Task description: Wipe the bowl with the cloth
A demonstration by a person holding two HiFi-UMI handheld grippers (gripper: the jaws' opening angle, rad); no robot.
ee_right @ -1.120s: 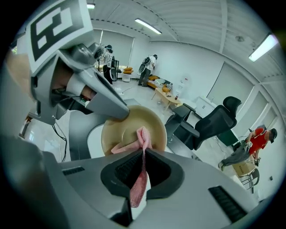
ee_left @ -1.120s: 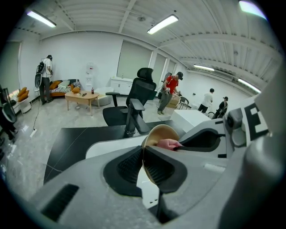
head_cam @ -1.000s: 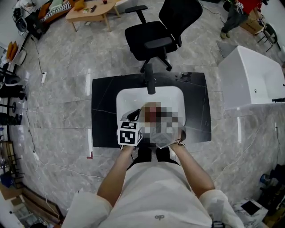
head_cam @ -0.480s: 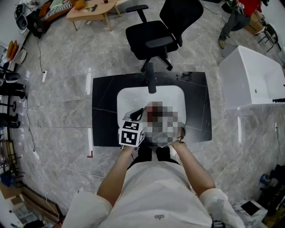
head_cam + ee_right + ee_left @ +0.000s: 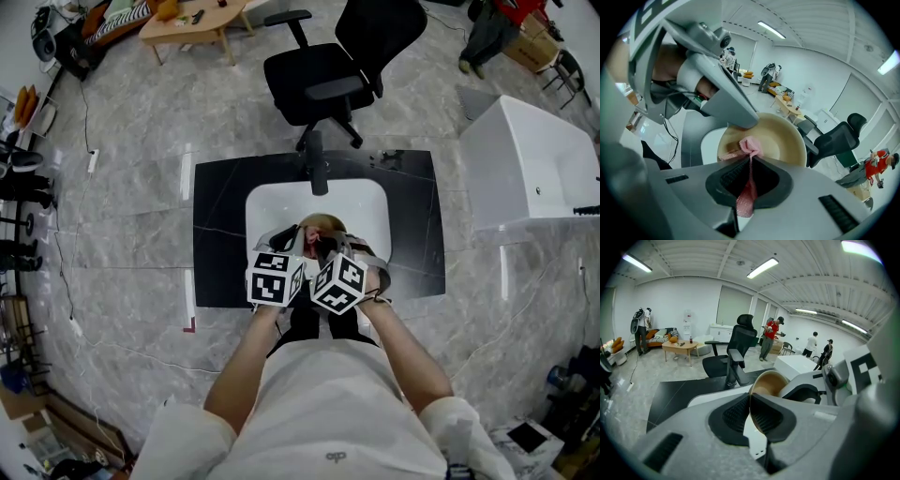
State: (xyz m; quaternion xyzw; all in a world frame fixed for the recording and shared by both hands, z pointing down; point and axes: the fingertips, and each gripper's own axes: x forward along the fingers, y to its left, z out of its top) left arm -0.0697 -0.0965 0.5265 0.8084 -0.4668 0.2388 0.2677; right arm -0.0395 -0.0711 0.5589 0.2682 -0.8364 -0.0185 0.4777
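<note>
A tan bowl [image 5: 319, 225] hangs tilted over the white sink [image 5: 267, 202]. In the left gripper view my left gripper [image 5: 750, 401] is shut on the bowl's [image 5: 769, 383] rim, which stands edge-on between the pads. In the head view the left gripper [image 5: 286, 248] sits at the bowl's left. My right gripper [image 5: 749, 180] is shut on a pink cloth [image 5: 749, 146], and the bunched end of the cloth rests against the bowl's [image 5: 780, 136] inner wall. In the head view the right gripper [image 5: 335, 251] is just right of the left one, both marker cubes side by side.
The sink is set in a black countertop [image 5: 220, 234] with a dark faucet [image 5: 317, 173] at its far edge. A black office chair [image 5: 328, 56] stands beyond the counter. A white box-like unit [image 5: 530, 164] stands to the right. People stand far back in the room.
The left gripper and the bowl stay where they were. A blurred patch covered the right gripper in the earlier frames, so its movement does not show.
</note>
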